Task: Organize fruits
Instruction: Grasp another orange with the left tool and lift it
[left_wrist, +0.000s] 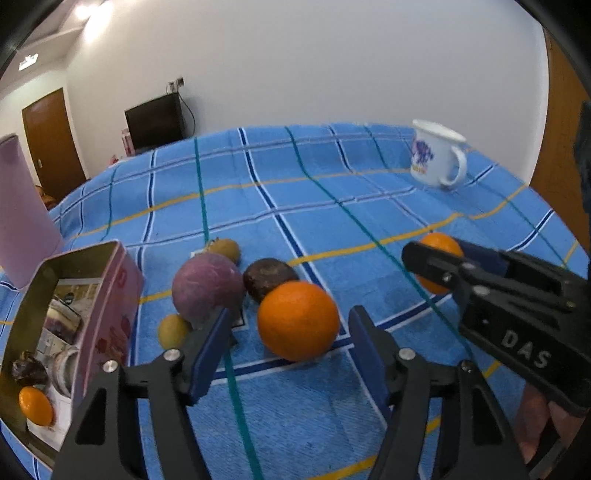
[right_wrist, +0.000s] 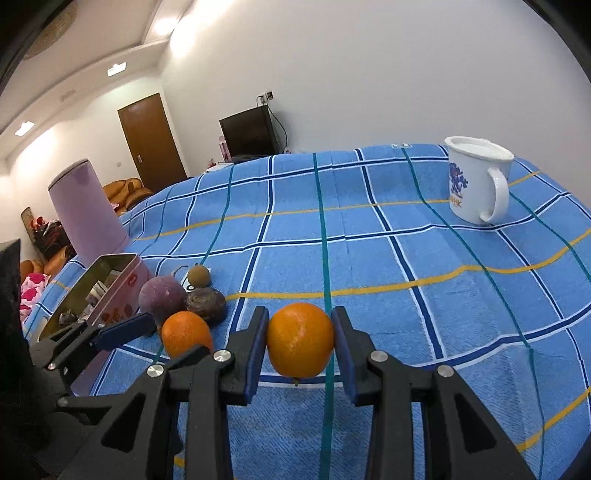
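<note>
A: Why is the right gripper clamped like that?

B: It is pinching an orange between its blue pads, one pad on each side, low over the blue checked cloth. I judge the squeeze across the widest part keeps a round fruit from rolling out. Whether it has lifted clear of the cloth I cannot tell.

A: And the left gripper?

B: Its jaws stand spread, one on each side of a second orange, and the pads do not press on it. That fruit rests on the cloth, so the left looks lined up for a grasp rather than holding.

A: What sits just beyond?

B: A loose cluster to the left: a dull purple fruit, a dark brown one touching the second orange's far side, a small yellow fruit near, and a brownish one farthest.

A: Where would they go?

B: Probably the open pink tin at the near left, which already holds a small orange fruit and a dark one, so sorting seems partly done.

A: Farther off?

B: A pale purple container behind the tin, and a white mug far right, well apart from the fruit.
</note>
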